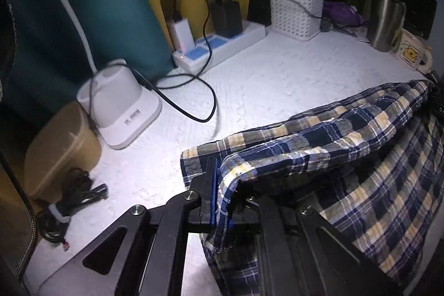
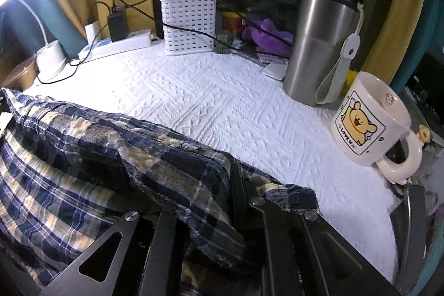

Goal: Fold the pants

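Left wrist view, left gripper point(image 1: 223, 193) clamped on plaid pants point(image 1: 347, 135), right gripper point(image 2: 205, 201) seemingly pinching them too

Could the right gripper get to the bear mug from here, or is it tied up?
Probably not yet. The right gripper is shut on the plaid pants. The bear mug stands close on bare white cloth with nothing between, but the gripper must release first.

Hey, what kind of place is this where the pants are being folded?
Probably a home desk or bedside table, not a laundry room. A white textured cloth covers it, and its back edge holds a power strip with chargers, a steel tumbler and a cartoon bear mug. Curtains hang behind.
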{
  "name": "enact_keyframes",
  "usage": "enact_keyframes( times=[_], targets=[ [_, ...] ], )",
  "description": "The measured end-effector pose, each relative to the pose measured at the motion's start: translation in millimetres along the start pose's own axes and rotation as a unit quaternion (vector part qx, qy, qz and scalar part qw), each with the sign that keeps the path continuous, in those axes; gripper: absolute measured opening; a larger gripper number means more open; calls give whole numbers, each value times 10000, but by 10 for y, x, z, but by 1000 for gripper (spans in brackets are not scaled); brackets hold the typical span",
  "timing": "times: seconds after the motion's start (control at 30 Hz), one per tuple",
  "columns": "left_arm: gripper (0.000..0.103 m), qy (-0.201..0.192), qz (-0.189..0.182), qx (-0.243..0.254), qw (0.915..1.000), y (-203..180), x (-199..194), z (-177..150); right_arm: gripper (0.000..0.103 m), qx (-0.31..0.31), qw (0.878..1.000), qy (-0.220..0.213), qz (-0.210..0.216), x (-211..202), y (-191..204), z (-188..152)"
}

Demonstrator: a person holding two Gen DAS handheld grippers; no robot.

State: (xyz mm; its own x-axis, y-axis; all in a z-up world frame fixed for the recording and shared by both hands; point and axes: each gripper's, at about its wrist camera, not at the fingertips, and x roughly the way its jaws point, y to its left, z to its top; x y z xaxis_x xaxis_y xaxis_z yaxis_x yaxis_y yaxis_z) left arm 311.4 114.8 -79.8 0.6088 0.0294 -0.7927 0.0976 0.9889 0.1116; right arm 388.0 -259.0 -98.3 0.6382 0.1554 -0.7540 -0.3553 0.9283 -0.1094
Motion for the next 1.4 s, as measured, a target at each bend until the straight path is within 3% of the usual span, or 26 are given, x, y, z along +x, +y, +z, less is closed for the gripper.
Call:
enact_keyframes(
  times=[0.27, 0.37, 0.47, 0.5, 0.53, 0.57, 0.83, 1.2, 1.33, 1.4],
  targets=[
    [9, 340, 7, -185, 9993, 127, 341, -6, 14, 230, 9993, 199, 229, 127, -128, 128],
    [13, 385, 8, -342, 9987, 191, 379, 10, 25, 251, 9993, 158, 211, 102, -159, 183],
    [27, 297, 92, -504, 9982, 271, 329, 39, 37, 234, 9996, 121, 136, 70, -177, 236],
    [31, 239, 95, -576, 9980, 306, 296, 49, 56, 223, 9997, 80, 64, 46, -182, 257],
    [32, 201, 100, -622, 9978, 336, 275, 62, 88, 225, 9997, 44, 20, 37, -191, 282],
    [32, 191, 120, -648, 9976, 362, 265, 71, 102, 236, 9997, 1, 22, 27, -201, 303],
    [32, 164, 124, -709, 9973, 425, 154, 21, 103, 340, 9991, -190, -179, -37, -280, 450],
    [36, 61, 71, -810, 9967, 383, -151, -218, 103, 489, 9972, -229, -519, -202, -385, 322],
    [49, -80, -1, -940, 9955, 401, -283, -388, 103, 633, 9958, -263, -604, -366, -489, 195],
    [49, -70, -31, -996, 9950, 406, -316, -493, 103, 702, 9952, -267, -632, -446, -531, 109]
  ],
)
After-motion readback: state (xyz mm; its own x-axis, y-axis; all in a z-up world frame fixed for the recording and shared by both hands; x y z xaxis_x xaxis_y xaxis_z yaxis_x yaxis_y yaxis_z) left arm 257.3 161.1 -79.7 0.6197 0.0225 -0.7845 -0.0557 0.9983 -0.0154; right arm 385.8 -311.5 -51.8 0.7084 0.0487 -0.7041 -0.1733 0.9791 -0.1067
